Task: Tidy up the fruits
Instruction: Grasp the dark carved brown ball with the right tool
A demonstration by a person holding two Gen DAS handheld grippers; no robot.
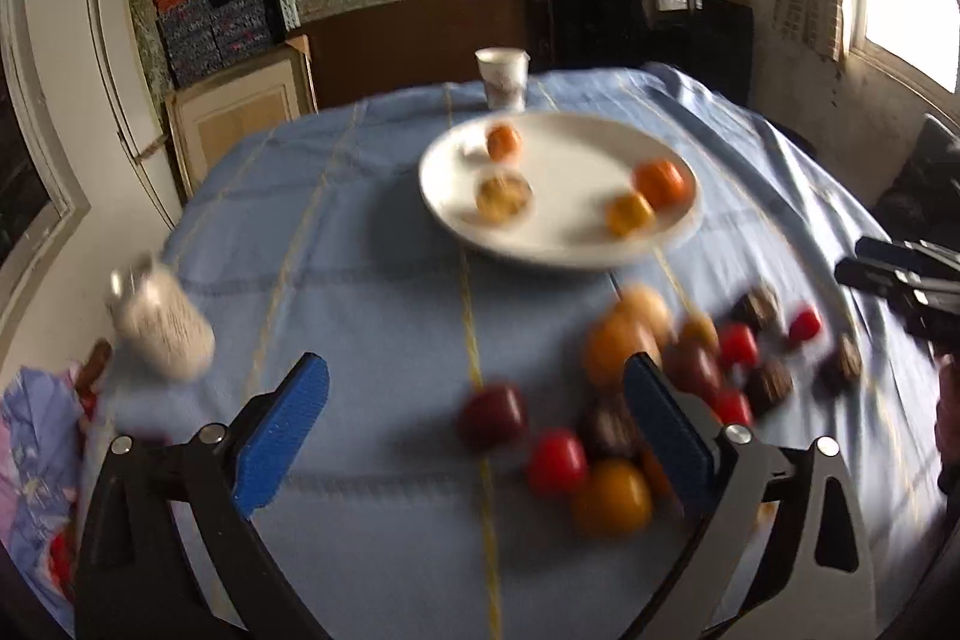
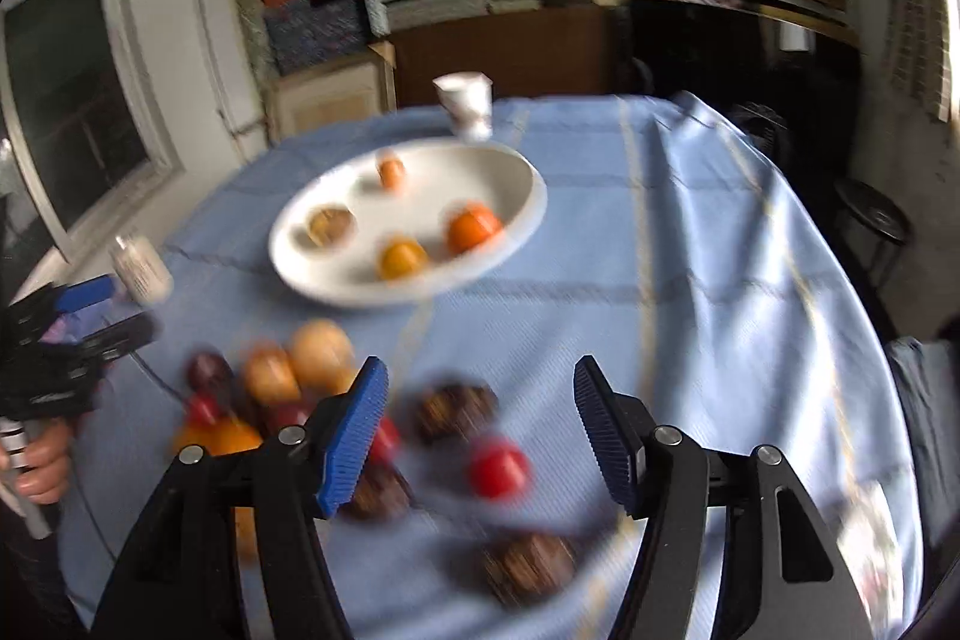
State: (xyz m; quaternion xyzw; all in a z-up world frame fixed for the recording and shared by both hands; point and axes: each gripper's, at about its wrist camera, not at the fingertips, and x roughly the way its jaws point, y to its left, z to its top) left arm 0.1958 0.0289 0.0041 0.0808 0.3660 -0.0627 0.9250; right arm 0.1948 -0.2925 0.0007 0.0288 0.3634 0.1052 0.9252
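While blurred, paper cup (image 1: pixel 503 77) print unreadable

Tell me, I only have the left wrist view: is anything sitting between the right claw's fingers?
Observer: A red fruit lies on the cloth below the open right claw; nothing is gripped.
Operator: Anything closer to that camera?
Observer: A dark brown fruit, blurred, near the bottom edge.
Operator: What's past the table's right side?
Observer: A dark round stool by the wall.
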